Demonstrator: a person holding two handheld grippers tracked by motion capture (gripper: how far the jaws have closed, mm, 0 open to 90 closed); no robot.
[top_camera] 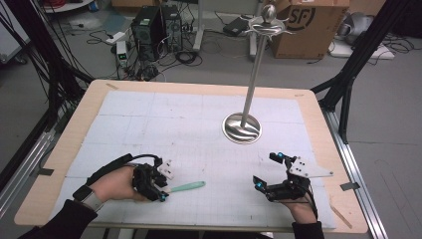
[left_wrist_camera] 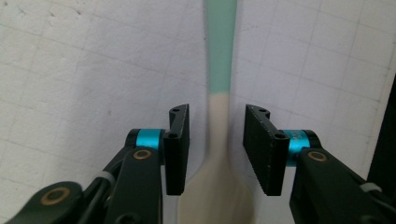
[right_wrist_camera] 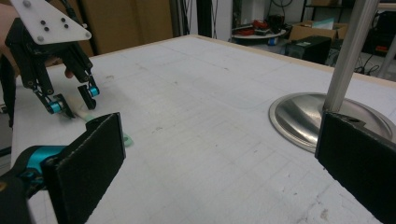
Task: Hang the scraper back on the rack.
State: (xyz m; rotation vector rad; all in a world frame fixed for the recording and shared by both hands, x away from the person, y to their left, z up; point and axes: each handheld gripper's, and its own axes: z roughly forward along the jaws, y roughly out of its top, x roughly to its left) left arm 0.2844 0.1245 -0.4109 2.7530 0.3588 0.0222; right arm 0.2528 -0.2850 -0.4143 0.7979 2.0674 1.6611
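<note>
Two grippers sit low over the white mat (top_camera: pixel 149 124). The left gripper (left_wrist_camera: pixel 217 140) has its jaws a little apart, one on each side of the spoon (left_wrist_camera: pixel 219 70), not touching it. The right gripper (top_camera: pixel 268 172) has its jaws wide apart with nothing between them, near the metal stand (top_camera: pixel 242 127).

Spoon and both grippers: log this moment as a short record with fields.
spoon: mint handle, cream bowl end, lying flat on the white mat
left gripper: over the spoon's cream end, fingers open, one on each side of the neck, not touching it
right gripper: open, holding nothing, above the mat at near right
metal stand: round base on the mat, upright pole, hooks at top
table: wooden edge around the mat
</note>
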